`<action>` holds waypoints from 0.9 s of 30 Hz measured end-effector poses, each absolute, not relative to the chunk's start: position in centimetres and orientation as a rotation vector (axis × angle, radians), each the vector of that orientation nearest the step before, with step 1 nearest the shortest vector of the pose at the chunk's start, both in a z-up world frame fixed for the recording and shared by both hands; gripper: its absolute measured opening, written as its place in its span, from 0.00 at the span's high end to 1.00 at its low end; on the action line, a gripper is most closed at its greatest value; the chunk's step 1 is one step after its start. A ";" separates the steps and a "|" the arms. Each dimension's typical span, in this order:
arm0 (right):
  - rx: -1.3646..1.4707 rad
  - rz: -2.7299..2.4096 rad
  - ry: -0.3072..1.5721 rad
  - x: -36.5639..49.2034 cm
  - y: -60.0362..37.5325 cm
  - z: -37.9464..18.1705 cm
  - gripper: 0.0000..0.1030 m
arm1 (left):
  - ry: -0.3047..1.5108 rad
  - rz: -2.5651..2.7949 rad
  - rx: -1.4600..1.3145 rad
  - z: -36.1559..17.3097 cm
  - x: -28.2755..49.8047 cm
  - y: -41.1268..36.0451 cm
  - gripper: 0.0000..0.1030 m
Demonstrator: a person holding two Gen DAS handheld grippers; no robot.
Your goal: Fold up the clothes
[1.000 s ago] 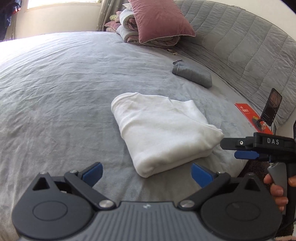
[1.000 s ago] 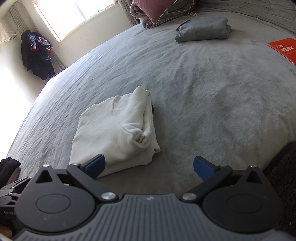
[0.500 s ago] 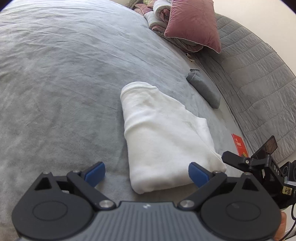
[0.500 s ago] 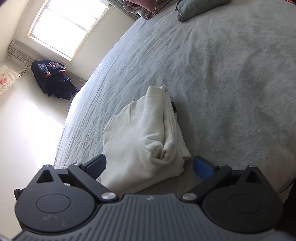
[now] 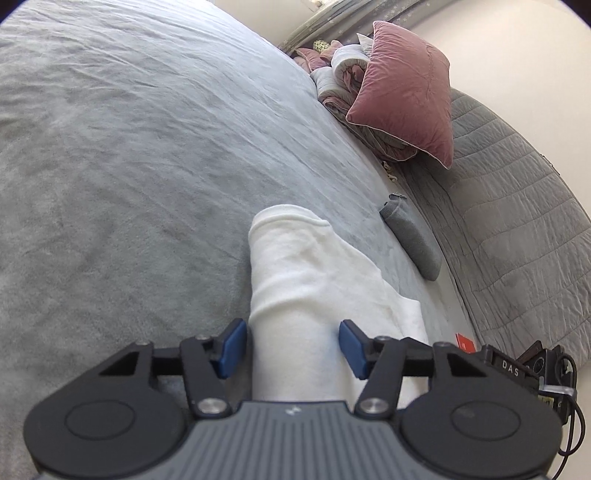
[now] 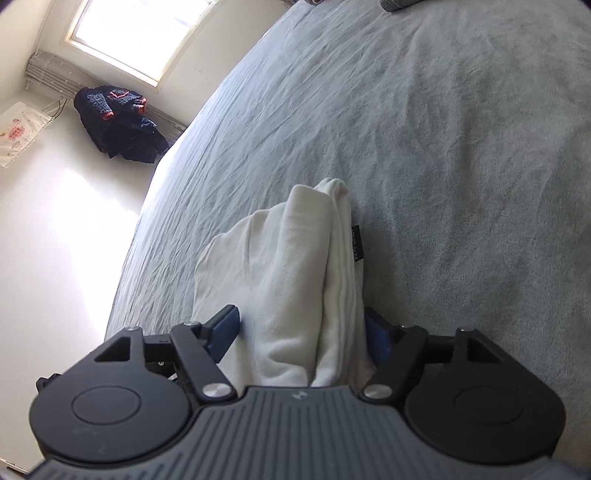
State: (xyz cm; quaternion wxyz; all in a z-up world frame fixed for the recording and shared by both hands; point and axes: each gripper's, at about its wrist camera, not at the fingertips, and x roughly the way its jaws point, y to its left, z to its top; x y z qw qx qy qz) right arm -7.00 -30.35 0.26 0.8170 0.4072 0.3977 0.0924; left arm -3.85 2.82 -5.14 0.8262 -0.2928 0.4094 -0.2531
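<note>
You are working at the near edge of a grey bedspread (image 5: 129, 155), with a folded white garment (image 5: 303, 280) lying on it straight ahead of both tools. Your left gripper (image 5: 291, 349) is straddling the garment's near end: its blue pads (image 5: 232, 349) are sitting one on each side of the thick white fold, partly closed around it. The left pad is right against the cloth, the right one just beside it, and I cannot tell whether they are pinching yet.

Your right gripper (image 6: 301, 332) is reaching into the same white garment (image 6: 295, 266) from its other near corner. Here the stacked layers are filling the gap between the fingers (image 6: 223, 328); the right pad is half buried behind the cloth and the left pad is standing just beside the fold. The jaws are narrowed around the bundle, but whether they are truly gripping it does not show. A small dark label (image 6: 356, 243) is sticking out of the garment's right edge.

Farther along the bed on the right, a folded grey garment (image 5: 412, 236) is lying well apart from the white one, near the quilted grey headboard (image 5: 517, 221). A dusty-pink pillow (image 5: 406, 88) is leaning on a heap of bedding at the far end. A small red item (image 5: 466, 340) is peeking out near the right-hand tool's body. In the right wrist view, dark clothing (image 6: 118, 125) is hanging under the window (image 6: 144, 33) at the far left.
</note>
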 end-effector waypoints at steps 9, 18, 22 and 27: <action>0.855 0.368 0.940 -4.0 -30.9 0.9 0.47 | 0.836 -0.479 -0.685 -4.7 -3.9 2.7 0.60; 0.918 0.464 0.865 -0.9 -32.7 4.0 0.53 | 0.753 -0.456 -0.579 1.3 -0.1 0.7 0.63; 0.922 0.463 0.826 1.0 -33.3 5.1 0.53 | 0.739 -0.458 -0.545 3.0 2.5 -1.0 0.63; 0.909 0.447 0.779 3.5 -33.5 6.2 0.53 | 0.726 -0.453 -0.526 4.5 5.5 -3.2 0.63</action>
